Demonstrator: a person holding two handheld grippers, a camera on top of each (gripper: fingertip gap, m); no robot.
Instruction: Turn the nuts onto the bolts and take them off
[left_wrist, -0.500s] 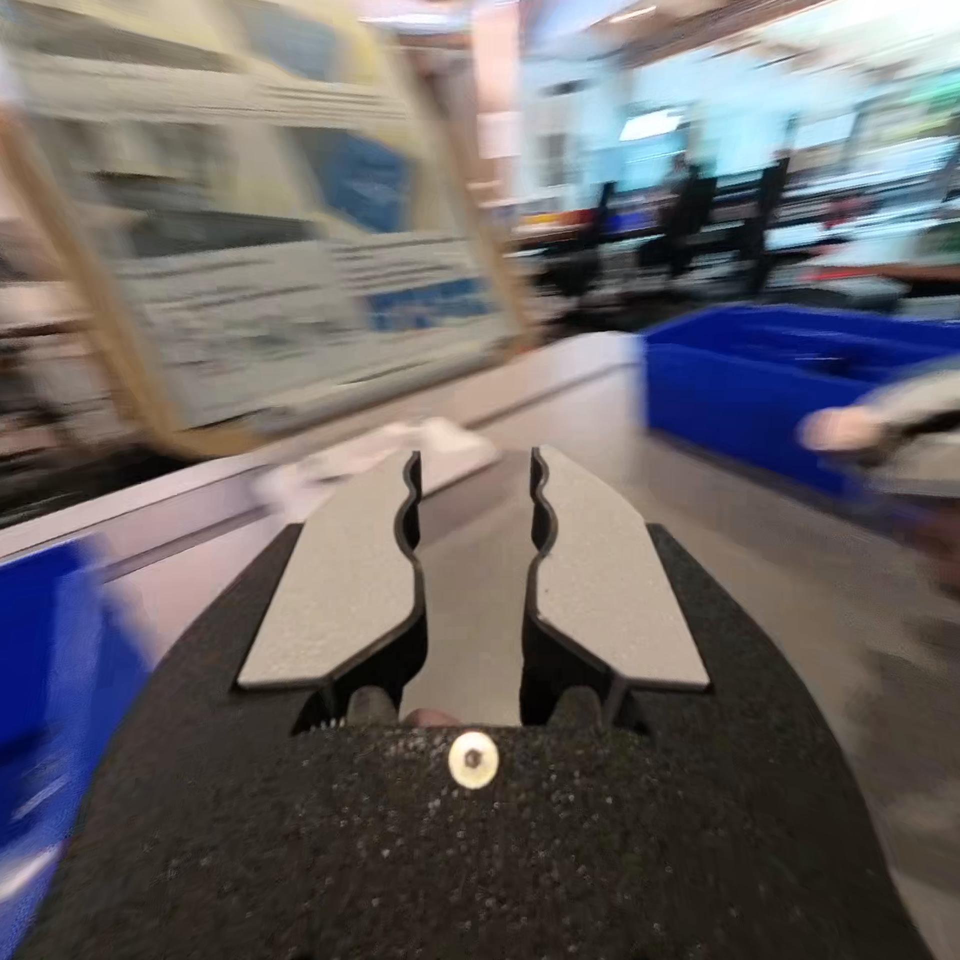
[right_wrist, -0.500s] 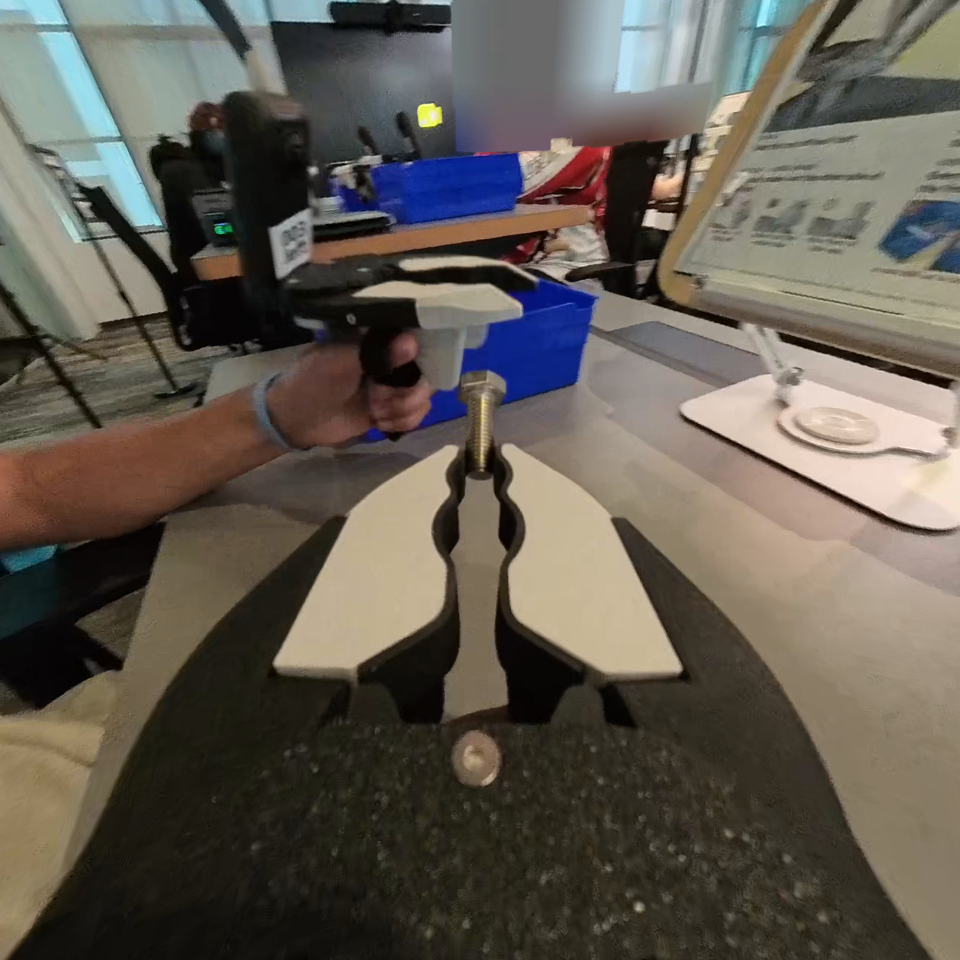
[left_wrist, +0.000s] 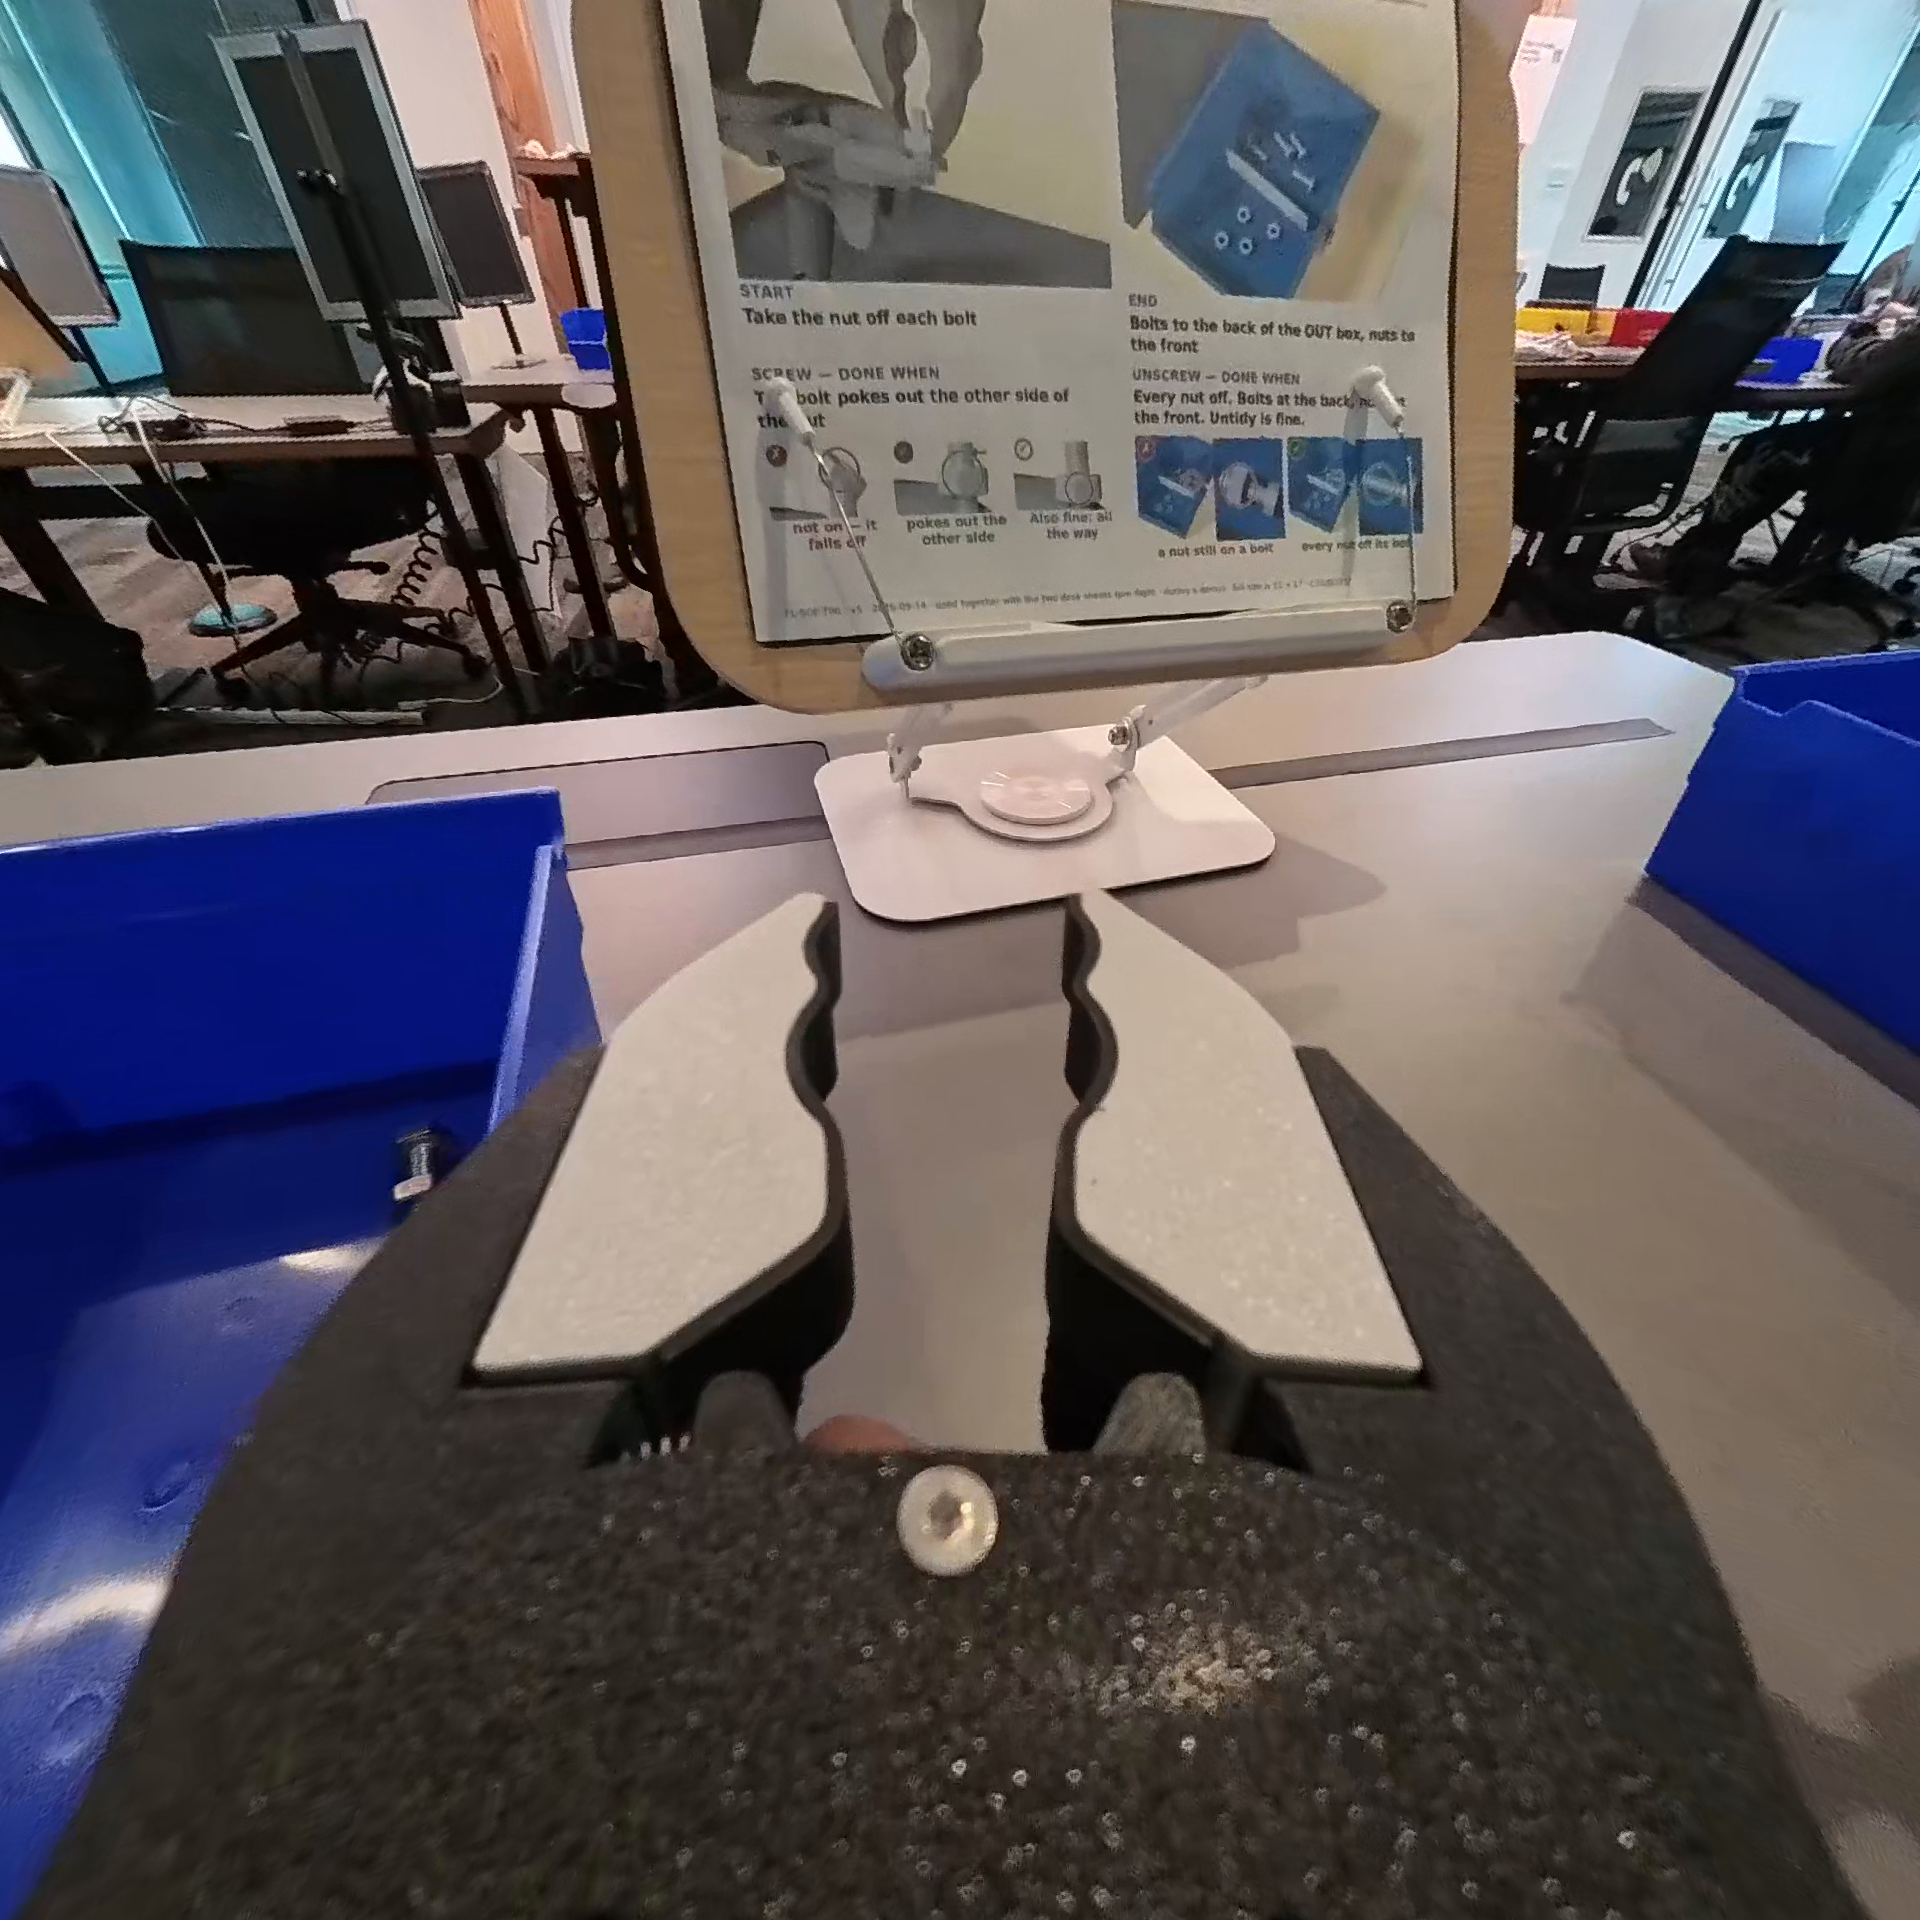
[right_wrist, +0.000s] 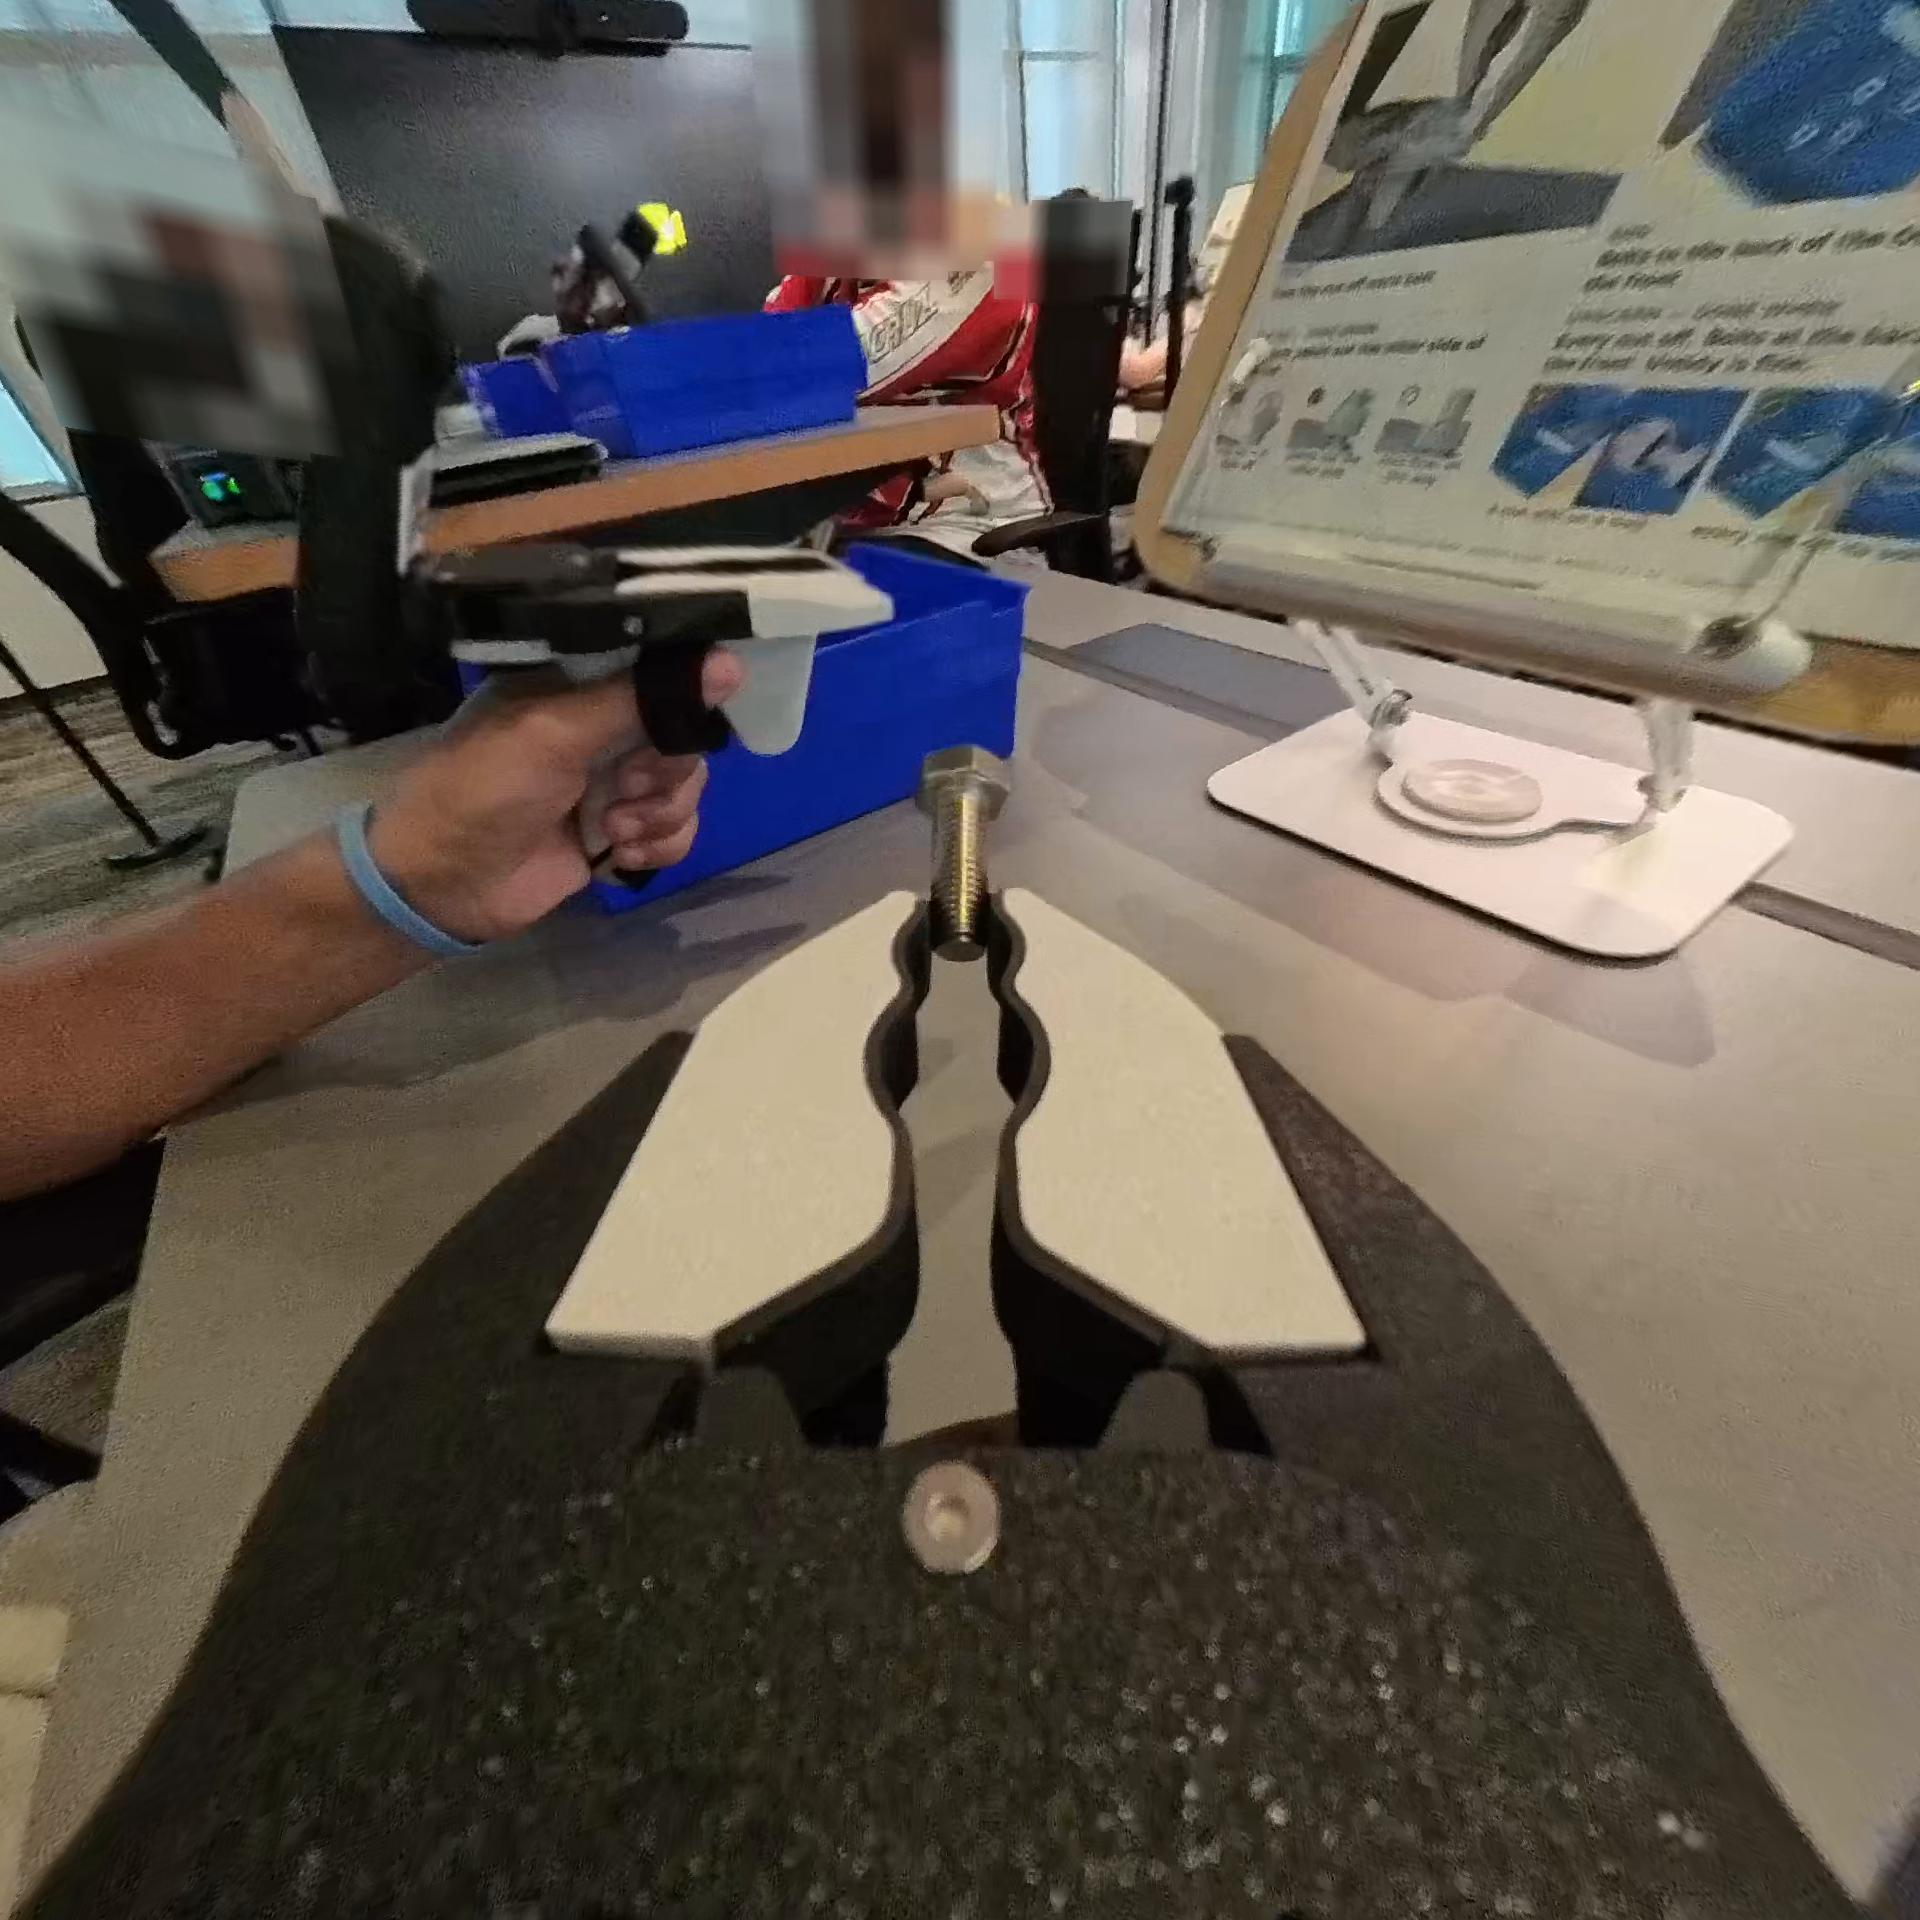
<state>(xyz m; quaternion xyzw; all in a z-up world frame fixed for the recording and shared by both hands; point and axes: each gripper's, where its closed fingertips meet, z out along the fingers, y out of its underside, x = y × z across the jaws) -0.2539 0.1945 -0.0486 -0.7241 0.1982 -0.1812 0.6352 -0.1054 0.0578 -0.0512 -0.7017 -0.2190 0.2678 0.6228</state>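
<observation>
My right gripper is shut on a silver bolt. It holds the bolt upright by the threaded end, hex head up, above the grey table. My left gripper is open and empty, beside a blue bin on its left. A small metal piece lies in that bin, mostly hidden by the gripper body. In the right wrist view the left gripper is held by a hand, up and left of the bolt, over the blue bin.
A tilted instruction sheet on a white stand is at the back of the table. A second blue bin stands at the right. Other desks, chairs and a seated person are beyond the table. The left gripper's tips are roughly 20 cm from the right gripper's.
My left gripper has swung left, from facing the right bin to facing the instruction stand, and has drawn back from the bolt. My right gripper still holds the bolt upright.
</observation>
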